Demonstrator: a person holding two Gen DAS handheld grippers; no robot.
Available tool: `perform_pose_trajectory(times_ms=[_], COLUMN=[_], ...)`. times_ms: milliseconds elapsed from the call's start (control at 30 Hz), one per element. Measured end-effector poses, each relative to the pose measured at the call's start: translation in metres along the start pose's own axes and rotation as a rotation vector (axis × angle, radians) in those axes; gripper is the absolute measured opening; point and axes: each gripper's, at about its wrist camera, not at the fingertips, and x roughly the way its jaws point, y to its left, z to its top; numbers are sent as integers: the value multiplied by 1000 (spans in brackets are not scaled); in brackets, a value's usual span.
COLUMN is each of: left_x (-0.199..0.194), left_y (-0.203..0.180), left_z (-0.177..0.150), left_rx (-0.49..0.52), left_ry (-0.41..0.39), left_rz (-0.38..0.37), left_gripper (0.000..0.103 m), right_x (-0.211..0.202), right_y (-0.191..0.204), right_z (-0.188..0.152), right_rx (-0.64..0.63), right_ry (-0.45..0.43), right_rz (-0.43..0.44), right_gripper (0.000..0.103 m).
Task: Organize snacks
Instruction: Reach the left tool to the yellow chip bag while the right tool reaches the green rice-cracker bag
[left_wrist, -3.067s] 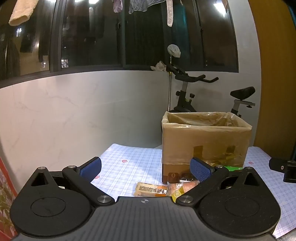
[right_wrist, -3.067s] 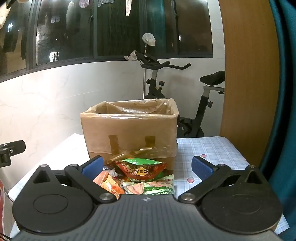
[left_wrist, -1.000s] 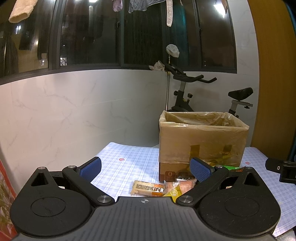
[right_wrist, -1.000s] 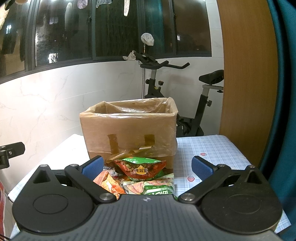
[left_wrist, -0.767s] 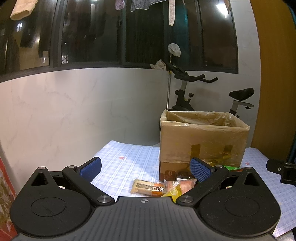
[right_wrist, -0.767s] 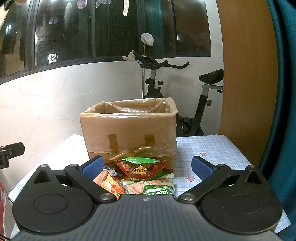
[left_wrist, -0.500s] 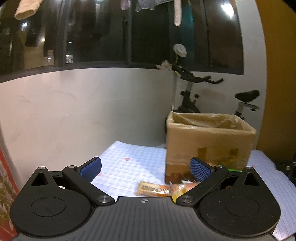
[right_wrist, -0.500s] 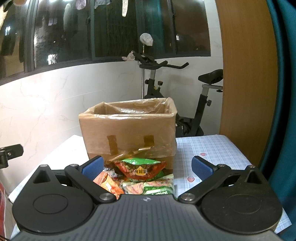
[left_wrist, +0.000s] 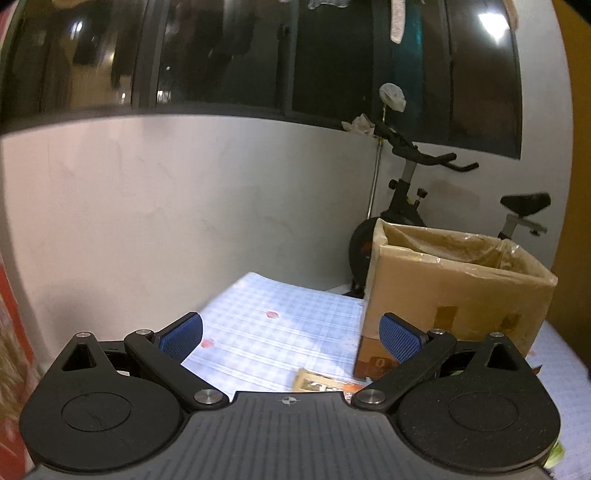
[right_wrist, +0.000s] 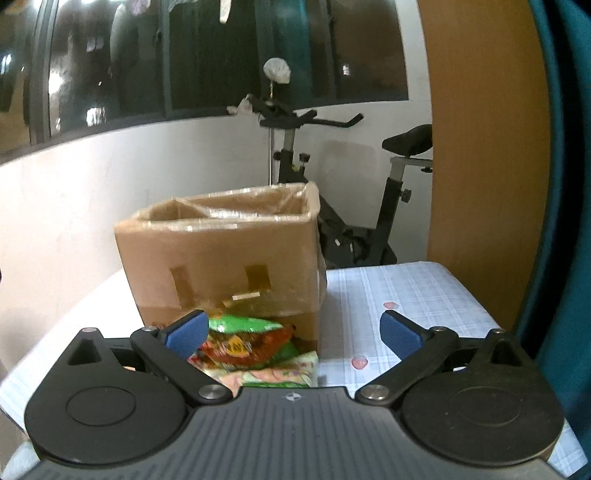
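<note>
An open cardboard box (left_wrist: 458, 291) with a plastic liner stands on a checked tablecloth (left_wrist: 280, 332); it also shows in the right wrist view (right_wrist: 225, 262). Snack packets lie in front of it: a red and green bag (right_wrist: 243, 339), a green packet (right_wrist: 280, 376) under it, and a tan bar wrapper (left_wrist: 314, 382). My left gripper (left_wrist: 291, 336) is open and empty, left of the box. My right gripper (right_wrist: 291, 330) is open and empty, above the snack pile.
An exercise bike (right_wrist: 351, 229) stands behind the table against a white wall. A wooden panel (right_wrist: 484, 147) and a teal curtain (right_wrist: 569, 184) are on the right. The table's right edge (right_wrist: 476, 299) is near the panel.
Both grippers have moved forward and closer to the box. The left view has swung left, so the box sits further right. Both stay open and empty.
</note>
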Motion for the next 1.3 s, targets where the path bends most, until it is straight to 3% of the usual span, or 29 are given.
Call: perform_pose_trajectory(times_ms=[133, 333, 533, 767, 1167, 1300], left_x=[14, 28, 44, 62, 92, 103], left_y=[-1, -11, -17, -29, -39, -35], left_z=[-8, -25, -44, -66, -96, -103], left_rx=[-12, 53, 69, 86, 134, 134], left_ry=[40, 85, 165, 292, 445, 470], left_rz=[-68, -100, -148, -220, -208, -150], left_gripper=[103, 103, 103, 103, 103, 103], right_x=[14, 49, 87, 111, 122, 125], right_y=[-1, -7, -9, -9, -7, -6], right_z=[-13, -32, -54, -62, -74, -77], right_rx=[-70, -79, -71, -27, 6, 12], right_ry=[23, 103, 226, 280, 325, 329], right_rz=[-10, -1, 83, 157, 157, 157], right_gripper=[99, 93, 93, 93, 93, 93])
